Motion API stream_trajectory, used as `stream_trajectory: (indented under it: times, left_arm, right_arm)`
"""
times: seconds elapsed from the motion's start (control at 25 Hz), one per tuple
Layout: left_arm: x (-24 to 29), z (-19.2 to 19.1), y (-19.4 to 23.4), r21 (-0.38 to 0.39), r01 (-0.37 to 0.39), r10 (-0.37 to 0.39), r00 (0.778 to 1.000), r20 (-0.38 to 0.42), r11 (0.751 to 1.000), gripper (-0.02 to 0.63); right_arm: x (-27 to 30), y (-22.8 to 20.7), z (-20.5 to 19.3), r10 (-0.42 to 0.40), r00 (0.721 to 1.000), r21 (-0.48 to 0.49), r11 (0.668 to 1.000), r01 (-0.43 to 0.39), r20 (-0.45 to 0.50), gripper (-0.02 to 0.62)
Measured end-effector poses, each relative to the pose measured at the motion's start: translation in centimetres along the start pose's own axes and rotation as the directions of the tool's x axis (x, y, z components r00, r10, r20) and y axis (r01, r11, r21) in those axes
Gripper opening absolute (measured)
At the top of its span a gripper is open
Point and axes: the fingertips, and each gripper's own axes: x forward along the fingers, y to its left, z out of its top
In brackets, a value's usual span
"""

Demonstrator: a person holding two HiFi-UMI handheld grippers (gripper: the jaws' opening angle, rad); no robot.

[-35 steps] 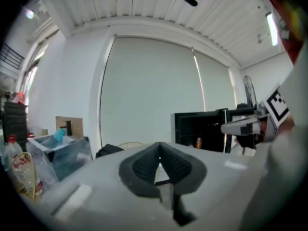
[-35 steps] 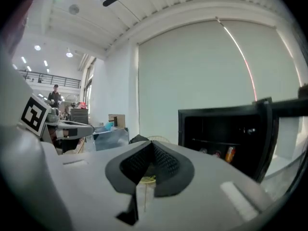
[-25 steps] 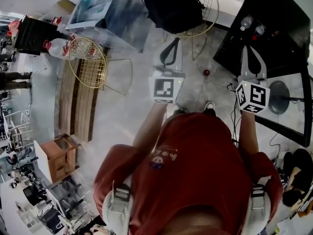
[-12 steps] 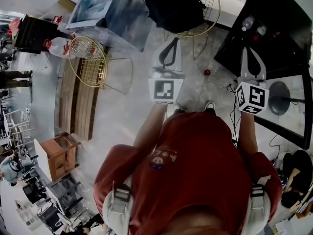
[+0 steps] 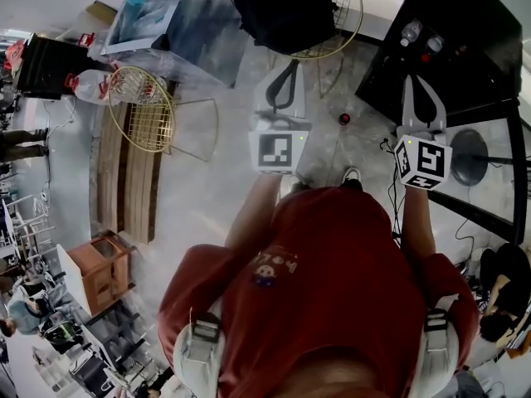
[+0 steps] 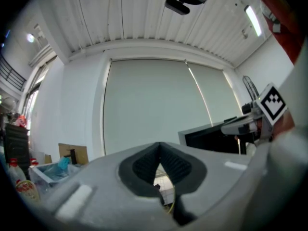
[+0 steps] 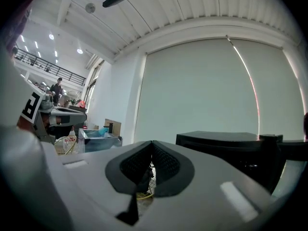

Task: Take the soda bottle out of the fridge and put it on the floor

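Note:
In the head view a black fridge (image 5: 452,65) stands at the upper right, with two bottles (image 5: 409,31) lying in its dark interior; I cannot tell which is the soda bottle. My right gripper (image 5: 418,80) points level at the fridge front, short of the bottles, shut and empty. My left gripper (image 5: 292,63) is held out over the floor to the left of the fridge, also shut with nothing in it. In the left gripper view the left gripper (image 6: 159,146) has its pads meeting. The right gripper (image 7: 152,143) looks the same in its own view, with the black fridge (image 7: 226,146) to its right.
A glass-fronted black door (image 5: 498,197) stands out at the right, beside a round black stand base (image 5: 469,156). A black backpack (image 5: 282,11) lies on a wire chair ahead. A gold wire stool (image 5: 141,110), a clear box (image 5: 178,23) and a small red object (image 5: 344,119) are on the floor.
The head view has shifted slightly. Both grippers keep their places and stay shut.

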Motion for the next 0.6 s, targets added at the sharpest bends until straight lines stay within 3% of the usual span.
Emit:
stream_trajectory:
  times: [0.6]
  left_arm:
    - [0.3, -0.49, -0.18, 0.055, 0.017, -0.016, 0.999, -0.027, 0.998, 0.0]
  right_arm:
    - [0.43, 0.34, 0.15, -0.001, 1.0, -0.013, 1.0, 0.001, 0.004, 0.002]
